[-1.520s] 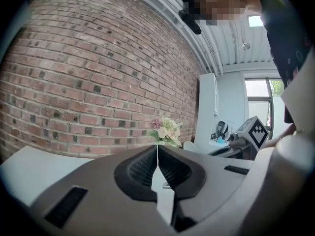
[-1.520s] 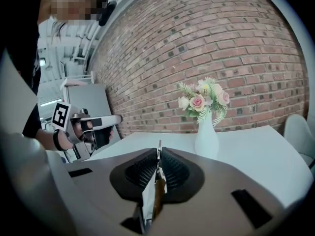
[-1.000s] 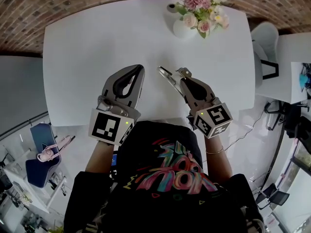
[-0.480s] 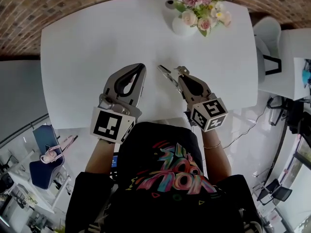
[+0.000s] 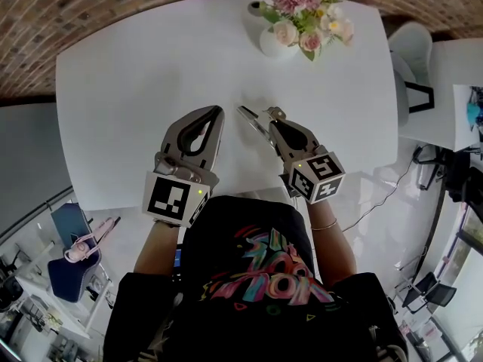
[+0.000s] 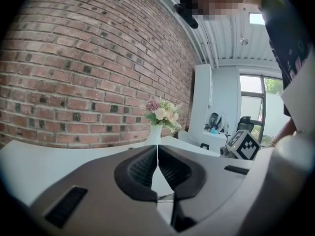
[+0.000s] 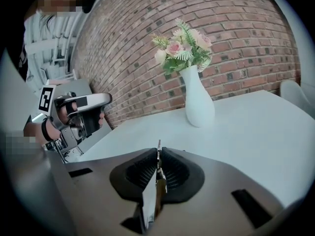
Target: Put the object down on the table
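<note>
A thin flat silvery metal object (image 5: 250, 119) sticks out to the upper left from my right gripper (image 5: 270, 121), which is shut on it just above the white table (image 5: 136, 89). In the right gripper view the metal strip (image 7: 158, 173) stands on edge between the ribbed pads, its tip poking past them. My left gripper (image 5: 216, 113) hovers beside it to the left, shut with nothing between its jaws; in the left gripper view its tips (image 6: 157, 149) meet. Both grippers are over the near middle of the table.
A white vase of pink and cream flowers (image 5: 281, 38) stands at the table's far edge, before a brick wall (image 7: 236, 43). A white chair (image 5: 412, 60) stands to the right of the table. A blue seat and clutter (image 5: 66, 236) lie on the floor at left.
Both grippers have sunk a little toward the table top. The right one still holds the metal object, and the left has stayed shut.
</note>
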